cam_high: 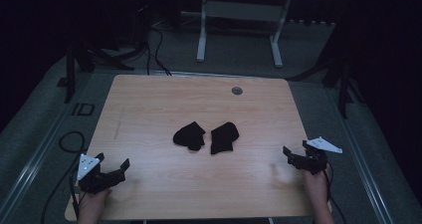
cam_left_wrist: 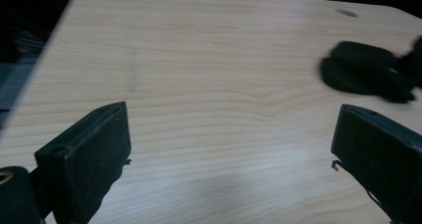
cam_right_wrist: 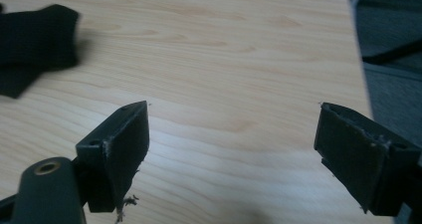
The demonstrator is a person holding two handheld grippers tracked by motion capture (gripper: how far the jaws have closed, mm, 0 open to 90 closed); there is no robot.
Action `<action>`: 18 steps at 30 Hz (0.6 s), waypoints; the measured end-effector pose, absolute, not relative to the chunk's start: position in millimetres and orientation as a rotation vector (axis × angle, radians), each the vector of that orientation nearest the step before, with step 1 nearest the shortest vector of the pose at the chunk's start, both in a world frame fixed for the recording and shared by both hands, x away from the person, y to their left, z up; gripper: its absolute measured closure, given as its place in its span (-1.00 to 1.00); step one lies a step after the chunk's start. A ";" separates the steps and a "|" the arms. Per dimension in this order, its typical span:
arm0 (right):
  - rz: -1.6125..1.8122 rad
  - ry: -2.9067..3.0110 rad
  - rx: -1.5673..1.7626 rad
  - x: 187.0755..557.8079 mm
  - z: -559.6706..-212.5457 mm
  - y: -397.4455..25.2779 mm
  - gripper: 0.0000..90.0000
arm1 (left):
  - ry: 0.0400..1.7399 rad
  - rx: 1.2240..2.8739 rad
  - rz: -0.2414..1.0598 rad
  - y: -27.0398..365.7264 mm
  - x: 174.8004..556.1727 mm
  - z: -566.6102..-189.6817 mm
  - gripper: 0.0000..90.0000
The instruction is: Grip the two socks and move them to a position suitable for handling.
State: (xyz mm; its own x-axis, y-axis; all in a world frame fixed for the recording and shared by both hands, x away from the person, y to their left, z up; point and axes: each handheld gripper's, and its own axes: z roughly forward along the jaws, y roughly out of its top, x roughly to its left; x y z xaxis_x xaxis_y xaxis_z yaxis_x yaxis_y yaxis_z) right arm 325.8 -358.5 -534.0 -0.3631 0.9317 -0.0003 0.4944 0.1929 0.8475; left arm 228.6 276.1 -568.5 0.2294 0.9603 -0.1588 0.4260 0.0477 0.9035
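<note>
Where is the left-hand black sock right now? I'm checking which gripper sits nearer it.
In the high view the left black sock lies mid-table, just left of the right black sock, up and right of the left gripper.

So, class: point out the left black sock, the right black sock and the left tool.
left black sock (cam_high: 189, 136), high view, middle of the crumpled fabric.
right black sock (cam_high: 223, 137), high view, centre of the cloth.
left tool (cam_high: 112, 164), high view, midway between its open fingertips.
</note>
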 end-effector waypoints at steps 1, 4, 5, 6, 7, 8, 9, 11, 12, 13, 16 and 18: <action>1.076 1.958 1.306 326.8 -532.8 -355.5 -0.69 | 1.334 1.552 0.699 274.4 228.6 -568.5 -0.94; 1.094 2.004 1.256 329.1 -531.7 -347.5 -0.69 | 1.278 1.573 0.720 269.5 227.4 -568.0 -0.94; 1.094 2.019 1.240 330.1 -532.0 -345.0 -0.69 | 1.264 1.580 0.736 268.2 226.9 -567.5 -0.94; 1.096 2.036 1.228 331.3 -532.4 -342.8 -0.69 | 1.251 1.583 0.749 266.8 226.4 -566.9 -0.94; 1.099 2.058 1.221 333.0 -532.9 -339.9 -0.69 | 1.246 1.583 0.748 266.1 226.4 -566.7 -0.94; 1.094 2.064 1.220 333.9 -533.1 -337.9 -0.69 | 1.245 1.585 0.735 265.0 226.8 -566.6 -0.94; 1.087 2.073 1.218 335.6 -533.5 -334.8 -0.69 | 1.245 1.586 0.727 264.0 227.1 -566.8 -0.94; 1.099 2.092 1.221 339.0 -534.4 -330.7 -0.69 | 1.246 1.606 0.717 260.6 227.7 -567.2 -0.94; 1.107 2.106 1.221 340.8 -534.8 -327.7 -0.70 | 1.237 1.618 0.716 259.2 227.7 -567.1 -0.94; 1.116 2.116 1.210 342.5 -535.1 -324.3 -0.70 | 1.234 1.618 0.710 257.5 227.8 -566.9 -0.94; 1.150 2.159 1.169 346.9 -535.4 -310.6 -0.71 | 1.212 1.619 0.687 253.3 227.8 -566.3 -0.94; 1.178 2.183 1.139 350.1 -535.8 -299.6 -0.72 | 1.205 1.623 0.675 251.1 227.9 -566.3 -0.94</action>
State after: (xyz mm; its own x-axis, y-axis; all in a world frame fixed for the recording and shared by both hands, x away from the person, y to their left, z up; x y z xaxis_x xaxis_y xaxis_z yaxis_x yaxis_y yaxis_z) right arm 350.1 -299.6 -535.8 -0.5825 0.8124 0.0249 0.4666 0.3091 0.8287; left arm 227.9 251.1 -566.3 0.3570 0.9276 -0.1098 0.3911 -0.0416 0.9194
